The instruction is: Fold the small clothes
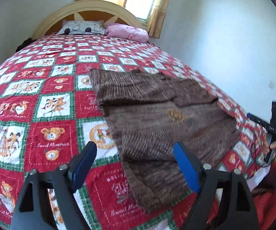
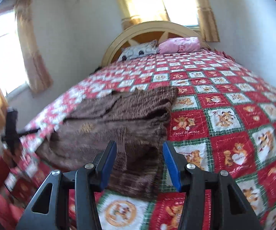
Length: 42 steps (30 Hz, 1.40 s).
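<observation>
Left wrist view: brown knit garment lies on the teddy-bear quilt, spread from about 12 o'clock down to 6 o'clock of centre, one narrow part trailing toward the left gripper. Blue pads parted wide, nothing between them in contact that I can confirm; the cloth passes below the gap. Right gripper visible at 3 o'clock of this view, partly cut by the rim.

Right wrist view: same garment, upper part doubled over with layered creases at 12 o'clock, a strip hanging toward 6 o'clock under the right gripper. Fingers spread apart, holding nothing.

Judgement on progress: early to middle. Some layering exists at the far end, but edges are uneven and the near strip is not yet folded in. Remaining: take the near strip, fold it over the body, square the edges.

Background: pillow and pink bundle at headboard, well apart from the work.
</observation>
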Available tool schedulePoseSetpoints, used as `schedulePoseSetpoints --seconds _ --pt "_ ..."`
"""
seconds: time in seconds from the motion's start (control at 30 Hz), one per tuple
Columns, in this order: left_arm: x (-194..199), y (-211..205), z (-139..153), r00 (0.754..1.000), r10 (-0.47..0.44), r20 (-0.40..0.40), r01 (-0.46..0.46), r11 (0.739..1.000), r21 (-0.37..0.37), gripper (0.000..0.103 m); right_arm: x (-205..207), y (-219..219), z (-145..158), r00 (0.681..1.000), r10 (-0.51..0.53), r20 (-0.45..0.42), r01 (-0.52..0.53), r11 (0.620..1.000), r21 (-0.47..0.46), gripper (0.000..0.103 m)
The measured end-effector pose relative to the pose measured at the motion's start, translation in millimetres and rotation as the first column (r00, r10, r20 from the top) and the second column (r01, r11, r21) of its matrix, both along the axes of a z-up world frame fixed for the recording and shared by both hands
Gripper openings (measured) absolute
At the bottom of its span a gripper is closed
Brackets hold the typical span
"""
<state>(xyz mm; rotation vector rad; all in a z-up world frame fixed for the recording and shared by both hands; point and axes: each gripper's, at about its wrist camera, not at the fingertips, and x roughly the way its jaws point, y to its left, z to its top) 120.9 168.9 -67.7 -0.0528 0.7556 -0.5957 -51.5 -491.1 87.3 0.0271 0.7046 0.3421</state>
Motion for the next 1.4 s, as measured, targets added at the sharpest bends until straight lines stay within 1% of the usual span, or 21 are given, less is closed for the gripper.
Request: schedulePoseSetpoints --seconds 0.1,0.17,0.23,0.3,0.4,0.57,0.6,0.63,0.67,0.7,0.77,0.83,0.9,1.0,1.07,1.13,1.23,1.27,1.33,1.37,1.4 --pt "0 -8 -10 1.000 -0.009 -0.006 0.010 0.998 0.068 0.085 7 20 -14 0.998 0.063 -0.011 -0.064 0.987 -0.150 0.052" --pt "2 -8 -15 1.000 -0.007 -0.020 0.009 0.997 0.082 0.085 14 34 -23 0.996 0.090 0.004 -0.085 0.956 -0.279 0.052" --pt "1 -6 -16 0.999 -0.009 -0.038 0.012 0.997 0.082 0.085 22 43 -33 0.992 0.124 0.001 -0.113 0.906 -0.409 0.052" --pt "-1 -5 -16 0.999 -0.017 -0.036 0.020 0.995 0.094 0.085 27 48 -40 0.984 0.176 -0.024 -0.165 0.852 -0.498 0.052" --pt "-3 -4 -16 0.999 -0.031 -0.034 0.035 0.993 0.116 0.085 34 51 -46 0.971 0.233 -0.056 -0.225 0.805 -0.548 0.052" --pt "12 -20 -20 0.998 -0.048 -0.049 0.054 0.987 0.149 0.085 63 59 -46 0.953 0.290 -0.088 -0.299 0.844 -0.446 0.052" --pt "14 -24 -20 0.998 -0.052 -0.045 0.058 0.986 0.157 0.085 65 62 -48 0.953 0.288 -0.096 -0.300 0.849 -0.434 0.043" --pt "15 -28 -21 0.998 -0.058 -0.039 0.063 0.985 0.162 0.085 72 62 -49 0.951 0.283 -0.123 -0.309 0.870 -0.384 0.027" --pt "16 -32 -22 0.997 -0.064 -0.034 0.069 0.984 0.165 0.085 80 57 -48 0.952 0.263 -0.153 -0.299 0.905 -0.301 0.007" --pt "17 -35 -23 0.997 -0.069 -0.032 0.073 0.983 0.170 0.083 84 51 -46 0.960 0.232 -0.157 -0.265 0.934 -0.239 0.007" --pt "16 -41 -25 0.997 -0.076 -0.019 0.079 0.977 0.196 0.075 87 39 -44 0.969 0.190 -0.158 -0.212 0.968 -0.137 0.007" --pt "17 -43 -27 0.997 -0.074 -0.020 0.077 0.979 0.189 0.060 89 20 -45 0.977 0.128 -0.169 -0.134 0.991 -0.027 0.007" --pt "19 -41 -26 0.998 -0.059 -0.020 0.061 0.984 0.165 0.053 89 4 -45 0.981 0.063 -0.182 -0.053 0.997 0.055 0.007" --pt "23 -36 -21 0.999 -0.032 -0.022 0.034 0.994 0.102 0.043 93 -11 -51 0.973 0.014 -0.230 0.026 0.985 0.170 0.007" --pt "26 -34 -20 0.999 -0.015 -0.031 0.017 0.998 0.063 0.035 94 -13 -59 0.965 0.007 -0.262 0.041 0.983 0.179 0.007" --pt "28 -34 -22 0.999 0.006 -0.041 -0.003 0.998 0.068 0.023 93 -16 -58 0.964 0.000 -0.265 0.053 0.980 0.193 0.007" --pt "33 -35 -31 0.997 0.029 -0.077 -0.022 0.996 0.084 0.023 90 -13 -56 0.967 0.017 -0.254 0.034 0.980 0.196 0.009" --pt "32 -33 -32 0.996 0.034 -0.079 -0.029 0.997 0.070 0.023 88 -12 -53 0.970 0.028 -0.243 0.022 0.979 0.201 0.010" --pt "32 -28 -32 0.995 0.036 -0.095 -0.033 0.999 0.034 0.029 88 -13 -51 0.972 0.046 -0.232 0.006 0.976 0.216 0.012" --pt "32 -27 -32 0.993 0.030 -0.110 -0.029 1.000 0.011 0.032 87 -11 -50 0.970 0.057 -0.236 -0.002 0.974 0.225 0.018" --pt "33 -25 -32 0.992 0.023 -0.127 -0.025 1.000 -0.013 0.038 88 -9 -50 0.966 0.067 -0.251 -0.008 0.974 0.227 0.032"
